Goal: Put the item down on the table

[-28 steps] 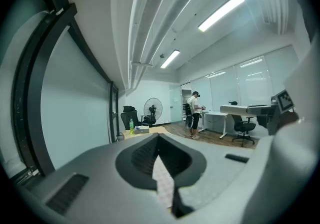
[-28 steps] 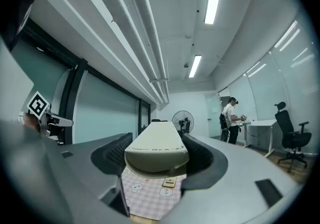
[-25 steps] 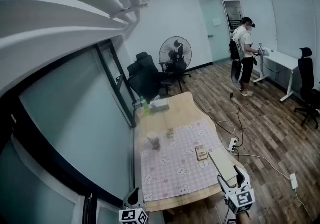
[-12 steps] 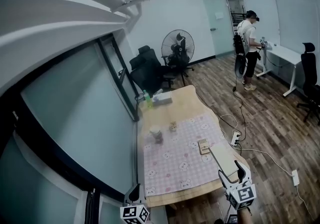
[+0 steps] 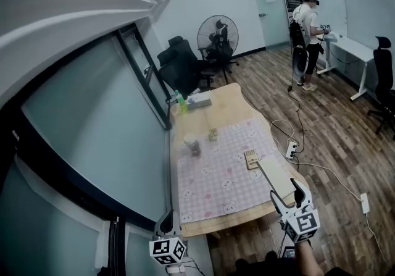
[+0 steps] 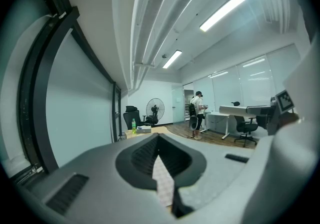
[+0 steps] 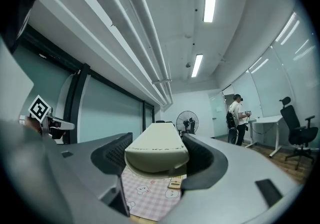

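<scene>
A long, flat cream-coloured item (image 5: 275, 175) is clamped between the jaws of my right gripper (image 5: 287, 194). It points away from me over the near right corner of the wooden table (image 5: 223, 99). In the right gripper view the item (image 7: 156, 149) fills the gap between the jaws of the right gripper (image 7: 156, 162), above the pink checked cloth (image 7: 148, 199). My left gripper (image 5: 165, 224) hangs off the table's near left corner. In its own view the left gripper (image 6: 161, 169) has its jaws nearly together with nothing between them.
On the pink checked cloth (image 5: 216, 188) stand a cup (image 5: 191, 144), a small object (image 5: 213, 134) and a remote-like device (image 5: 251, 158). A green bottle (image 5: 181, 103) and a tissue box (image 5: 200, 100) sit at the far end. Beyond are office chairs (image 5: 182, 65), a fan (image 5: 217, 34), a person (image 5: 308, 21); cables and a power strip (image 5: 291, 148) lie on the floor.
The head view has shifted, so the table sits slightly higher in frame. The right gripper still holds the cream item near the table's right corner. The left gripper stays low at the left.
</scene>
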A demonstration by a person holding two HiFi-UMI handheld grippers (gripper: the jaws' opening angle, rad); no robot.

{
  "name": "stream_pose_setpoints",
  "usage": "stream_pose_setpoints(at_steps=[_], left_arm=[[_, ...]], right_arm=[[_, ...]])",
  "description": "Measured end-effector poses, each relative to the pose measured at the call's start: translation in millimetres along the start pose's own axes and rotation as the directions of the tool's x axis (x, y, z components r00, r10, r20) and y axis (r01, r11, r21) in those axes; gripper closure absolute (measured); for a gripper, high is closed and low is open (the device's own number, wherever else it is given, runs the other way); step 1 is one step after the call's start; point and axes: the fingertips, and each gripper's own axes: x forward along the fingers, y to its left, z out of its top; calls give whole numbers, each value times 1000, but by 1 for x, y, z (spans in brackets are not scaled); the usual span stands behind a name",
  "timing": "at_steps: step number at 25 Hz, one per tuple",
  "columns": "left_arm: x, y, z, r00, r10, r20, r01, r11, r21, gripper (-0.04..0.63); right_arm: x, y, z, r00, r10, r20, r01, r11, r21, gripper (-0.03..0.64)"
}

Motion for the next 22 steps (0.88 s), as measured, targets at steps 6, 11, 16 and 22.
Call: stream_pose_setpoints(at_steps=[6,11,16,22], left_arm=[[1,-10,2,1000,-5,-2,5,1000,2,595],[2,-24,2,1000,-5,-22,5,1000,6,595],[2,-49,2,999,-11,-38,12,1000,23,595],[-2,-78,3,998,-14,-66,17,999,51,595]], right_arm=[[-3,-5,1,1000,5,-1,-5,1000,1,290],[-9,-16,-2,1000,7,-15,-7,1000,8,290],[-18,-31,-6,1000,18,-19,-17,1000,18,290],[-30,-45,-12,999,41,-14,-41,998,39,290]])
